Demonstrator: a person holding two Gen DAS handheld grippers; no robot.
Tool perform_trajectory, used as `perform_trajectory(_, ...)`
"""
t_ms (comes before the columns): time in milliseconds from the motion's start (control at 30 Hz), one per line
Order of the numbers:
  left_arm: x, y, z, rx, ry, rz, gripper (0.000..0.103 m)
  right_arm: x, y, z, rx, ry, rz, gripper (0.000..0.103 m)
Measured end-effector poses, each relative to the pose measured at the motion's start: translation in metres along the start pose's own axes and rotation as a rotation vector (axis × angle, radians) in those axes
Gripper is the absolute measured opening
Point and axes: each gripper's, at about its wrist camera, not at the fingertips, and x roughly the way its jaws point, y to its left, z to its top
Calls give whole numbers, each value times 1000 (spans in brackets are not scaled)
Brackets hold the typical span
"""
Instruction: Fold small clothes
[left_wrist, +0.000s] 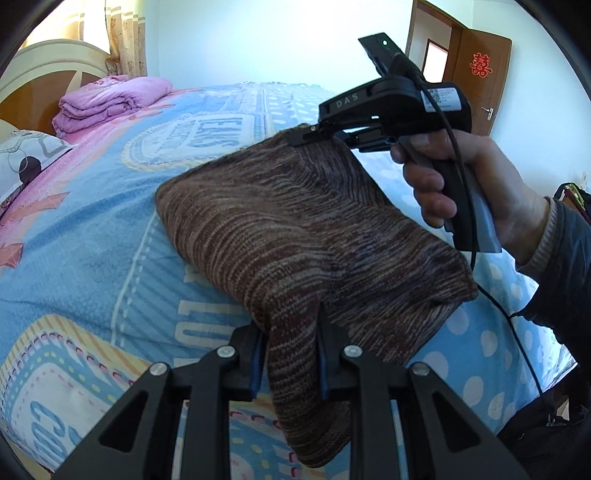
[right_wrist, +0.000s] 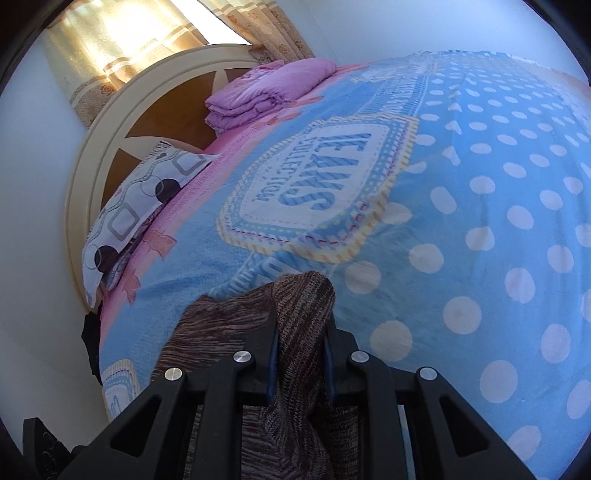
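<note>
Nearest the left wrist camera, the left gripper (left_wrist: 291, 354) has its fingers clamped on a bunched corner of the brown striped knit garment (left_wrist: 295, 229), which stretches out above the blue bedspread (left_wrist: 92, 240) near the bed's side edge. At the garment's far corner the right gripper (left_wrist: 314, 133), held in a hand (left_wrist: 476, 192), pinches the cloth too. Beyond, a folded purple blanket (left_wrist: 107, 103) and a patterned pillow (left_wrist: 26, 155) lie by the headboard (left_wrist: 40, 70).

I'm working in a home bedroom. Bed (right_wrist: 480, 184) with blue dotted cover, cream headboard (right_wrist: 110, 122), folded pink quilt (right_wrist: 266, 88), curtains (right_wrist: 122, 40), wooden door (left_wrist: 480, 85).
</note>
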Motion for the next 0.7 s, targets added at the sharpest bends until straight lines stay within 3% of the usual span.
perform_trajectory(167,7,0,-6,4,17,15,27,5,-6,0,8,0,-18,19)
perform_trajectory(467,13,-1,-8,-5,9,53,49,20,-19,-3,52,28,-16,20)
perform_trajectory(533,14,-1,-9,-12,4,68,64,21,-24,-5,69,30,-3,20)
perform_trajectory(633,17,3,-10,-32,1,83,70,18,-31,-7,101,18,8,34)
perform_trajectory(700,17,4,-9,-34,7,89,74,13,-32,-10,101,9,1,38)
